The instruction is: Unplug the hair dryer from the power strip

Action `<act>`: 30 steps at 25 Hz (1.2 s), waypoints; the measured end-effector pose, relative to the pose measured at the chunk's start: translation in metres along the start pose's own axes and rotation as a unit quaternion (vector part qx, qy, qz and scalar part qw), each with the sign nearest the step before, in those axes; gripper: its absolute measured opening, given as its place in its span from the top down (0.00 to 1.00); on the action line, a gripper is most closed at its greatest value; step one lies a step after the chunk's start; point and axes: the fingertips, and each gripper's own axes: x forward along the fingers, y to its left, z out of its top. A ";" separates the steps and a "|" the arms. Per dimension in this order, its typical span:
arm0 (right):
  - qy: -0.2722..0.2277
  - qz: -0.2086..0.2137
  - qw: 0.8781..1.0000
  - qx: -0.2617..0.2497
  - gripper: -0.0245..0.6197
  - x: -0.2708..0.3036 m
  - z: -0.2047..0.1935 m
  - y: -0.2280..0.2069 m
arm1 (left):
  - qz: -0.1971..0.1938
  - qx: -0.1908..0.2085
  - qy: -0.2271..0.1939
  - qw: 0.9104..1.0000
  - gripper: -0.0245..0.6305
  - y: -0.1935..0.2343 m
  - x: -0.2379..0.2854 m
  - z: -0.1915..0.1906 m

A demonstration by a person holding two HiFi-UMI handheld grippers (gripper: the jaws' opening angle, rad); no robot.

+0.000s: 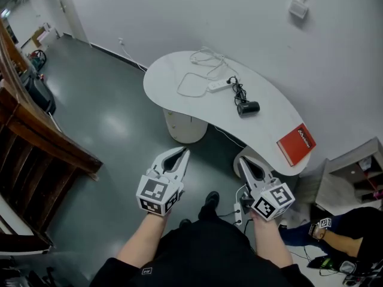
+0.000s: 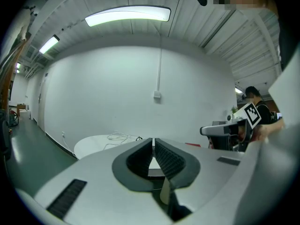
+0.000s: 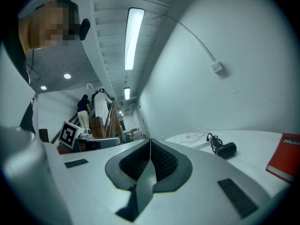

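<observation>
1. Head view: the person holds both grippers low in front of the body, over the grey floor, with the tips pointing toward the white curved worktop (image 1: 173,70).
2. The left gripper (image 1: 184,152) has its jaws together. In the left gripper view, the ribbed pads stand almost against each other with only a thin slit, and nothing is between them.
3. The right gripper (image 1: 242,160) is closed too. In the right gripper view, its pads meet along one line and hold nothing.
4. The hair dryer (image 1: 248,107) is black and lies on its side near the middle of the worktop, well apart from both grippers.
5. The power strip (image 1: 216,85) is white and lies just beyond the dryer. The black cord (image 1: 239,91) lies bunched between the two, and its far end reaches the end of the strip, where the plug appears to sit in a socket.
6. A white cable (image 1: 206,57) lies in loose loops on the far part of the worktop, beside the strip.
7. A red book (image 1: 297,144) lies flat at the right end of the worktop.
8. A wooden staircase (image 1: 42,142) stands at the left, and another person (image 1: 341,232) sits low at the bottom right corner.
</observation>
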 end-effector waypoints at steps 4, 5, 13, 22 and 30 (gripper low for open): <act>-0.003 -0.006 1.000 0.009 0.91 0.016 0.012 -0.046 | -0.010 0.003 0.008 1.000 0.92 0.006 0.051 0.007; -0.004 -0.009 1.000 0.011 0.91 0.020 0.015 -0.060 | -0.012 0.005 0.009 1.000 0.92 0.006 0.065 0.009; -0.010 -0.014 0.999 0.043 0.91 0.039 0.033 -0.150 | -0.023 0.015 0.031 0.999 0.92 0.001 0.156 0.019; -0.017 -0.001 0.999 0.050 0.91 0.052 0.052 -0.199 | -0.026 0.024 0.033 0.999 0.92 -0.004 0.208 0.030; 0.001 -0.019 0.998 0.062 0.91 0.096 0.052 -0.233 | -0.041 0.021 0.029 0.999 0.92 0.037 0.262 0.037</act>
